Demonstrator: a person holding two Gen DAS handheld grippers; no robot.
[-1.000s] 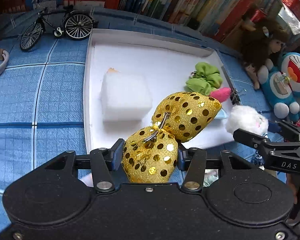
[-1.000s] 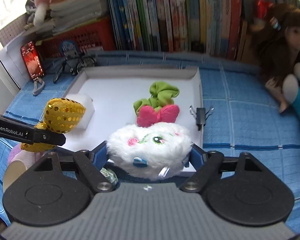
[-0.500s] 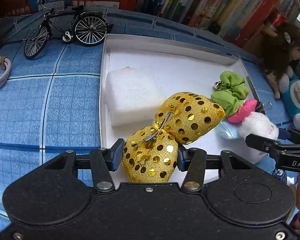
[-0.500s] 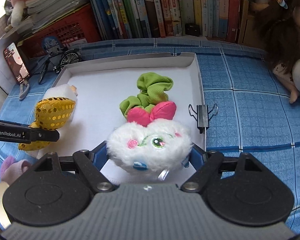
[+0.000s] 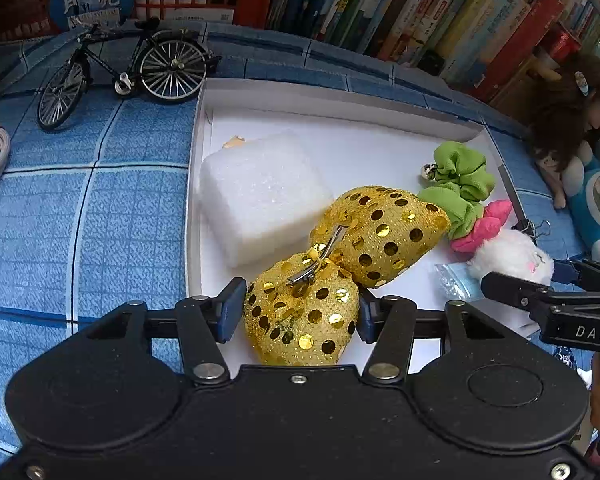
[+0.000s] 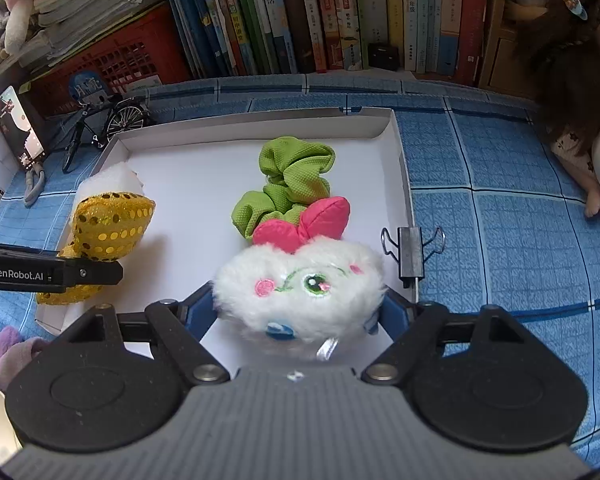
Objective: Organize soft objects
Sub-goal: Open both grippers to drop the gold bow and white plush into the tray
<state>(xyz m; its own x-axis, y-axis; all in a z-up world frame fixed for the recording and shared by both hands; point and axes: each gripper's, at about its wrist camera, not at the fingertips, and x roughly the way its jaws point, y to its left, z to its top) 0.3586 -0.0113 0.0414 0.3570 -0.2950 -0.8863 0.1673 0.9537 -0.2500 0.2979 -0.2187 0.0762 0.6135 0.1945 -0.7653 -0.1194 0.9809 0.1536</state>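
Note:
My left gripper is shut on a gold sequin bow and holds it over the front left of the white tray. My right gripper is shut on a white fluffy plush with a pink bow, over the tray's front right. The bow also shows in the right wrist view, and the plush in the left wrist view. A white foam block and a green scrunchie lie in the tray.
A toy bicycle, a red crate and a row of books stand behind the tray. A doll and blue plush sit at the right. A black binder clip is on the tray's right rim.
Both grippers have moved forward over the tray with their objects still held. The bow and the plush are now lower and closer to the foam block and scrunchie.

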